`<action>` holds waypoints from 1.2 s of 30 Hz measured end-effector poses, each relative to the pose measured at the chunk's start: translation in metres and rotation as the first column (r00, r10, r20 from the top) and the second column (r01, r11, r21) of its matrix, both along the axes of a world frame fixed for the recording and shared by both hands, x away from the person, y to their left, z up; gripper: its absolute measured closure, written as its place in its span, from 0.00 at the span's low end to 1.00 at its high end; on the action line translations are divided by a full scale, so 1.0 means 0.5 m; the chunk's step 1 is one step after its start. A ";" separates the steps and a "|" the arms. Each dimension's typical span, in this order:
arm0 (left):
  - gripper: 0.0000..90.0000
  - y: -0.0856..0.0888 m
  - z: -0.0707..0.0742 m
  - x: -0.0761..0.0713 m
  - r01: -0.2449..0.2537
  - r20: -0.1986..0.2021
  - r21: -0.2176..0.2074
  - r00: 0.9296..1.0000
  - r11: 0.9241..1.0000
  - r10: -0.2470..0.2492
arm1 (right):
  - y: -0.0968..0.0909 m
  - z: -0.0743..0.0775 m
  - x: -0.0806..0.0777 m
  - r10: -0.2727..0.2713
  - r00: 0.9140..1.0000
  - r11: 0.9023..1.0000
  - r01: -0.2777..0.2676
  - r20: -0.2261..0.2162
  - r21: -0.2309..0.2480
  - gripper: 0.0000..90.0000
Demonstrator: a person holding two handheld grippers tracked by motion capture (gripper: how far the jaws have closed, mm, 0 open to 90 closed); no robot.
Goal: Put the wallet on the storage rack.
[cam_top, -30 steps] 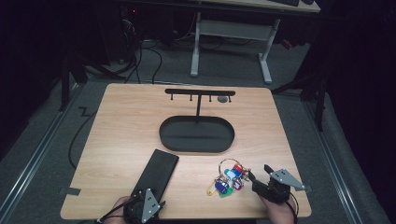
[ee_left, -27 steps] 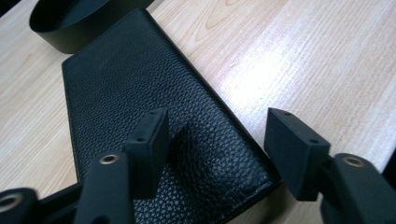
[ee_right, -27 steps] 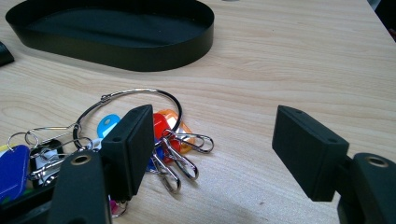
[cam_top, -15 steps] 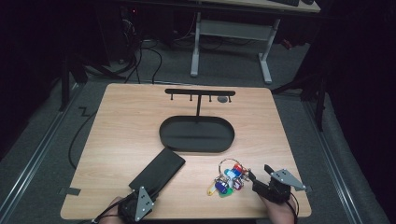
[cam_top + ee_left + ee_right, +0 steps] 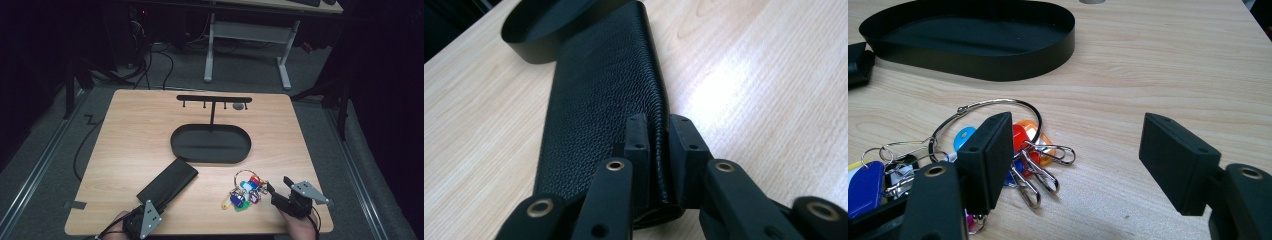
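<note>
My left gripper (image 5: 658,131) sat at the near left edge of the table (image 5: 140,130), its jaws having just been closing, and in the left gripper view they pinched the near end of the black wallet (image 5: 604,95), one pad on each side of its folded edge. From above, the wallet (image 5: 168,183) lay flat on the wood, slanting from my left gripper (image 5: 145,215) up toward the black oval tray (image 5: 210,144), its far corner just beside the tray's near rim; I could not tell whether they touched. In the left gripper view the tray (image 5: 539,40) stood right behind the wallet's far end. My right gripper (image 5: 1075,160) rested at the near right edge with its jaws spread wide and nothing between the pads; bare wood showed in the gap. The bunch of keys (image 5: 998,150), on a wire ring with coloured tags and snap hooks, lay on the table just beside and partly behind the left-hand pad in that view. From above, the keys (image 5: 244,192) sat between the wallet and my right gripper (image 5: 282,189), near the tray's front rim but apart from it. A black rack (image 5: 214,99) with small hooks stood behind the tray.
</note>
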State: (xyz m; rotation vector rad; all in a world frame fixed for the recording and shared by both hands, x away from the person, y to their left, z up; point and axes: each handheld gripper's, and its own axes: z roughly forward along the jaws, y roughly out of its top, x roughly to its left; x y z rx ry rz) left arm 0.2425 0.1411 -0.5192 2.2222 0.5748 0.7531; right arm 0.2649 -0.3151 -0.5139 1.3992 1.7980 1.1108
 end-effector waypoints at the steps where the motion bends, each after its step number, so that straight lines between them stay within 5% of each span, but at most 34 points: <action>1: 0.89 0.003 0.003 0.000 -0.002 0.001 -0.011 1.000 1.000 0.002 | 0.000 0.000 0.000 -0.001 1.000 1.000 0.001 -0.001 0.002 0.34; 13: 0.91 0.032 0.041 -0.002 -0.018 0.003 -0.147 1.000 0.989 0.018 | 0.001 0.000 0.001 0.001 1.000 1.000 -0.001 -0.002 0.001 0.34; 23: 0.91 0.067 0.059 0.008 -0.054 -0.022 -0.237 0.998 0.970 0.050 | 0.001 0.000 0.001 0.000 1.000 1.000 0.000 -0.006 0.003 0.34; 32: 0.92 0.124 0.071 0.032 -0.124 -0.098 -0.380 0.991 0.917 0.093 | 0.001 -0.002 0.002 -0.001 1.000 1.000 0.001 -0.007 0.005 0.34; 36: 0.92 0.144 0.073 0.039 -0.145 -0.113 -0.405 0.988 0.903 0.108 | 0.000 -0.003 0.003 0.000 1.000 1.000 0.000 -0.007 0.005 0.34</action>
